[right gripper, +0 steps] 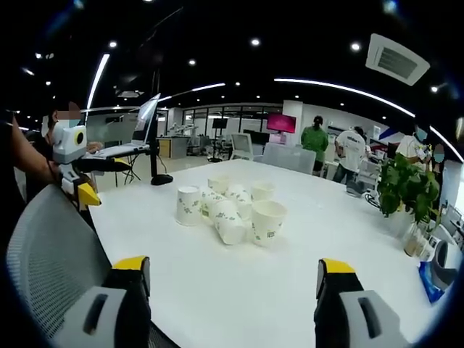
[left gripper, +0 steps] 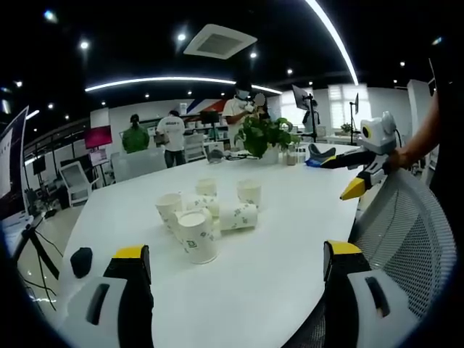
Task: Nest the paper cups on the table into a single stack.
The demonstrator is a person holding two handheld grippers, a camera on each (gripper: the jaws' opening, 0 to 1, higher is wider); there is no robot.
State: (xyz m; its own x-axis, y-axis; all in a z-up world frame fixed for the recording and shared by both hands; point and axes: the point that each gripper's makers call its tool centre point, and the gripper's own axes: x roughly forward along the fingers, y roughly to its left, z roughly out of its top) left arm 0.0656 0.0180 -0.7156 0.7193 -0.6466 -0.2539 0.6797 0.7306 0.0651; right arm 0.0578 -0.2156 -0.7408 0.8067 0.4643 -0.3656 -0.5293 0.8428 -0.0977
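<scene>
Both tongs, left [left gripper: 235,264] and right [right gripper: 233,279], stood apart and empty; approaching the mid-frame white green-printed paper cups [left gripper: 197,233] slowly seemed wisest.

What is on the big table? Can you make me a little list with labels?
cups: loose cluster of white paper cups mid-table, some upright, some lying on their sides, not one stack yet
table: white
left gripper: open, empty, back from the cups
right gripper: open, empty, back from the cups
plant: green, potted, at the far edge
chair: grey mesh, beside the table
</scene>
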